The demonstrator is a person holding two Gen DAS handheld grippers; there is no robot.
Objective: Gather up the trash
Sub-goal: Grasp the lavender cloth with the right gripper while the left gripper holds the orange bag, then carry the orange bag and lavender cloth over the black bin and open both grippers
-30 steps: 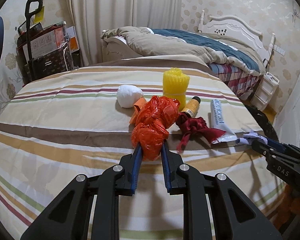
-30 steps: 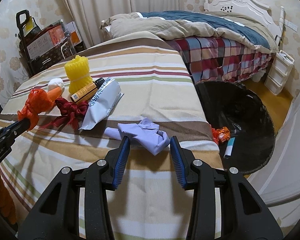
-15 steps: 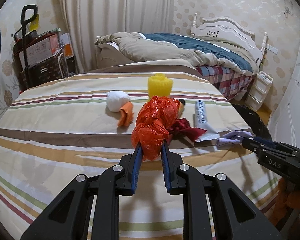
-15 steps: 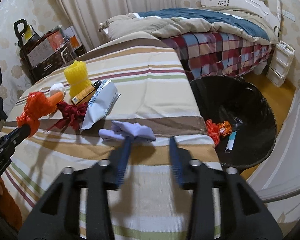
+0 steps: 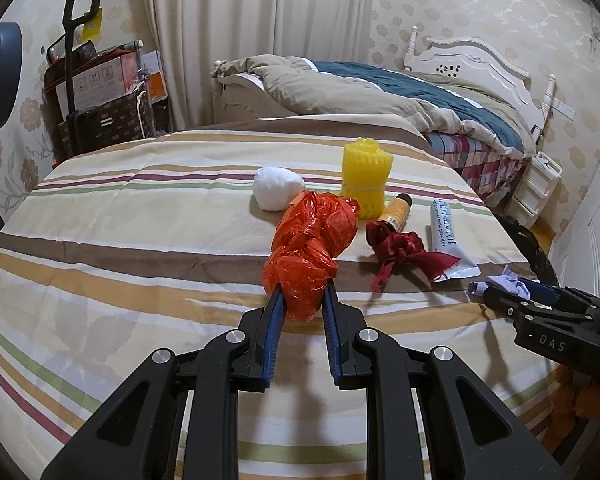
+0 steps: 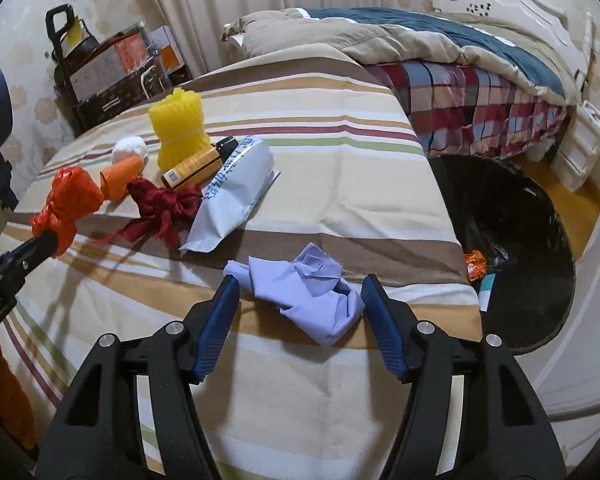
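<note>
The left gripper (image 5: pixel 302 300) pinches the lower end of a knotted orange plastic bag (image 5: pixel 312 248), held just above a striped tablecloth (image 5: pixel 120 240). The right gripper (image 6: pixel 300 292) is spread wide, its blue-padded fingers (image 6: pixel 220 320) on either side of a crumpled lilac cloth (image 6: pixel 304 288) lying near the table's right edge. Farther away lie a dark red ribbon (image 6: pixel 164 212), a white pouch (image 6: pixel 236 196), an amber bottle (image 6: pixel 196 162), a yellow foam net (image 6: pixel 178 128) and a white ball (image 5: pixel 278 188); right of the table, on the floor, stands a black-lined bin (image 6: pixel 520 248) with scraps inside.
</note>
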